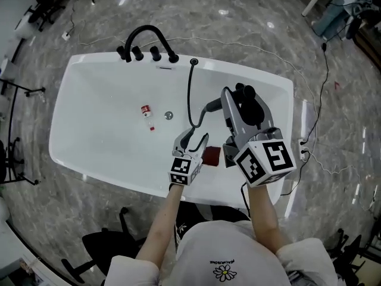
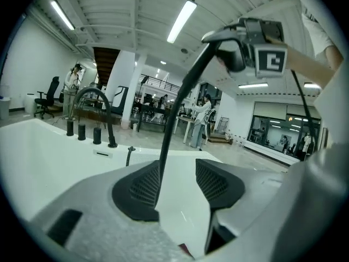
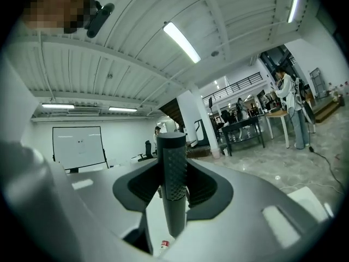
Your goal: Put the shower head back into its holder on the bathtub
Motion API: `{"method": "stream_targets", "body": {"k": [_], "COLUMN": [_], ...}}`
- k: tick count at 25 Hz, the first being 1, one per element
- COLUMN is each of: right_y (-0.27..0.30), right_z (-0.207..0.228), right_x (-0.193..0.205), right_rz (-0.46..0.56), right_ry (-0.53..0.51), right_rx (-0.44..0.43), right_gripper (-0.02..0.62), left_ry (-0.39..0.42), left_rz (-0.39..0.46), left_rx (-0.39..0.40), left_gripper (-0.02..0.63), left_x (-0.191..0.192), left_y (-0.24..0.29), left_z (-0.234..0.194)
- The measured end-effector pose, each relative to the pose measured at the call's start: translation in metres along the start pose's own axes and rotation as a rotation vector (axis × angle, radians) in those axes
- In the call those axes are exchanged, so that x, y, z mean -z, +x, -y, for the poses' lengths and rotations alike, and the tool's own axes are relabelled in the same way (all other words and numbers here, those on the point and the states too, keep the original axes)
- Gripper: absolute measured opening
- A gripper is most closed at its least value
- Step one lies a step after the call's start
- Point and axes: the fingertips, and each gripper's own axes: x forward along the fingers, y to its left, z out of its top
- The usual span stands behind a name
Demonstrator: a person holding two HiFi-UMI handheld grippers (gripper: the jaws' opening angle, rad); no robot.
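The white bathtub [image 1: 89, 88] lies below me, its black faucet [image 1: 146, 43] on the far rim. A black hose [image 1: 190, 94] runs from a round fitting [image 1: 194, 61] on that rim to the shower head [image 1: 212, 106]. My right gripper [image 1: 231, 109] is shut on the shower head's textured black handle [image 3: 174, 173], held upright above the tub's right part. My left gripper [image 1: 193, 139] hangs open over the near side of the tub. The hose [image 2: 174, 119] passes between its jaws, close to the left pad [image 2: 139, 192], and rises to the shower head [image 2: 229, 42].
A small red-labelled bottle [image 1: 146, 112] lies in the tub near the drain [image 1: 169, 115]. A dark red object [image 1: 211, 155] sits by the near rim. Cables and a power strip [image 1: 303, 149] lie on the marble floor to the right; chairs stand around.
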Motion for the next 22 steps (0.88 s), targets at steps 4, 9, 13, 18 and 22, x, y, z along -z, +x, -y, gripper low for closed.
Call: {"method": "stream_targets", "body": {"k": [4, 9, 13, 18, 22], "right_y": [0.001, -0.008, -0.015, -0.024, -0.040], "right_z": [-0.004, -0.020, -0.034, -0.029, -0.018], "right_x": [-0.038, -0.081, -0.107, -0.127, -0.151], "right_rz": [0.058, 0.090, 0.122, 0.171, 0.237], "right_ry": [0.041, 0.019, -0.014, -0.006, -0.023], "right_rx": [0.003, -0.010, -0.029, -0.042, -0.026], "right_gripper": [0.138, 0.138, 0.138, 0.137, 0.137], "left_ry": [0.002, -0.010, -0.033, 0.031, 0.065], "left_rz": [-0.066, -0.215, -0.357, -0.297, -0.192], "left_rx": [-0.026, -0.039, -0.065, -0.125, -0.227], "left_gripper": [0.196, 0.196, 0.161, 0.061, 0.060], "left_x": [0.026, 0.067, 0.108, 0.080, 0.020], "left_y": [0.035, 0.072, 0.080, 0.086, 0.087], "left_z": [-0.025, -0.049, -0.068, -0.089, -0.119]}}
